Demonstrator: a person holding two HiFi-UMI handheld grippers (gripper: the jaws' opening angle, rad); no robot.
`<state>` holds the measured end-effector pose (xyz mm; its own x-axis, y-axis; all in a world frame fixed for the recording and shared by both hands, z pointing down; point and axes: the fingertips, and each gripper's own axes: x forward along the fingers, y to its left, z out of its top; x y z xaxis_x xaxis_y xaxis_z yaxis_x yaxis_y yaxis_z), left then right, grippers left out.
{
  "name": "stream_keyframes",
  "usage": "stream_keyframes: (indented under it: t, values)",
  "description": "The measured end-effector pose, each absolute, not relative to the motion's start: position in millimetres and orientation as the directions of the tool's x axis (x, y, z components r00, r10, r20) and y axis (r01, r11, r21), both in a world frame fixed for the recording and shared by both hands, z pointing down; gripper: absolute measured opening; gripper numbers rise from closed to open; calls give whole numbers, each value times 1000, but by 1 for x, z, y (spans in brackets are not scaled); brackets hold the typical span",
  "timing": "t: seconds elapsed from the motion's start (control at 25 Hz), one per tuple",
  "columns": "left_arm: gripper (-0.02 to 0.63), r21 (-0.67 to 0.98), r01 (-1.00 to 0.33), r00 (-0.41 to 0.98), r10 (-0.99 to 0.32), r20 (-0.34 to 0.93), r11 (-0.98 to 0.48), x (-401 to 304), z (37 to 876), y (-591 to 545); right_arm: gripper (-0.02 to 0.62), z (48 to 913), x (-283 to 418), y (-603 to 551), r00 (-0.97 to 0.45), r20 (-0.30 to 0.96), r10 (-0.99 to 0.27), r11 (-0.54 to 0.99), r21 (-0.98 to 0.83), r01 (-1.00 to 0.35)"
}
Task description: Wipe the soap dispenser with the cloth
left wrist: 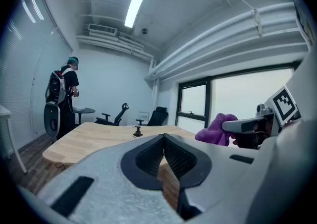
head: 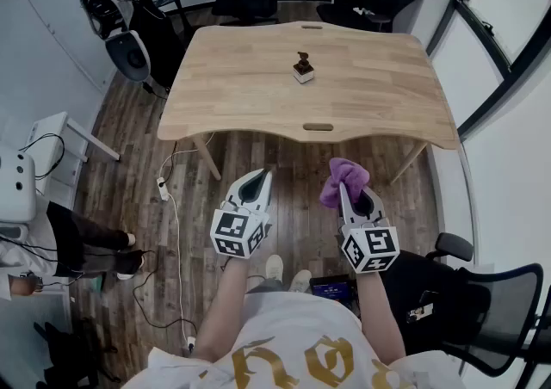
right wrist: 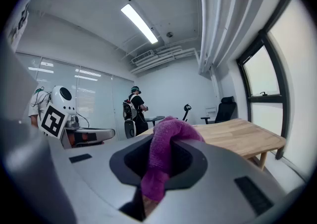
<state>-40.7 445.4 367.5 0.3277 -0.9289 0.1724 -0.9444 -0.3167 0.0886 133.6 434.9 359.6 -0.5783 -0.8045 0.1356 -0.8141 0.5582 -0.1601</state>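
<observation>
Short of the table's near edge, both grippers hang over the floor. The left gripper has its jaws pressed together on nothing, as its own view makes plain. The right gripper pinches the purple cloth, which bunches up above its tips.

Farther on, the soap dispenser stands upright on the table, past its middle toward the far edge, well apart from both grippers.

By my reading, the cloth is in hand but no wiping has begun; the reach and the wipe remain.

Only the head view places the dispenser on the table. The left gripper view shows it small beyond its tips; in the right gripper view I cannot find it.
</observation>
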Motion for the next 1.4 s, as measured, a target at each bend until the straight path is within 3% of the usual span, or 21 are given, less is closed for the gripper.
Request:
stream_keyframes:
  t: [0.84, 1.4]
  values:
    - [9, 67, -950, 312, -940, 135, -305, -33, 356, 446, 52, 359, 159, 439, -566, 108, -817, 538, -212, -816]
    - [9, 105, -943, 327, -936, 130, -315, -45, 391, 284, 52, 387, 149, 280, -551, 134, -823, 523, -197, -829]
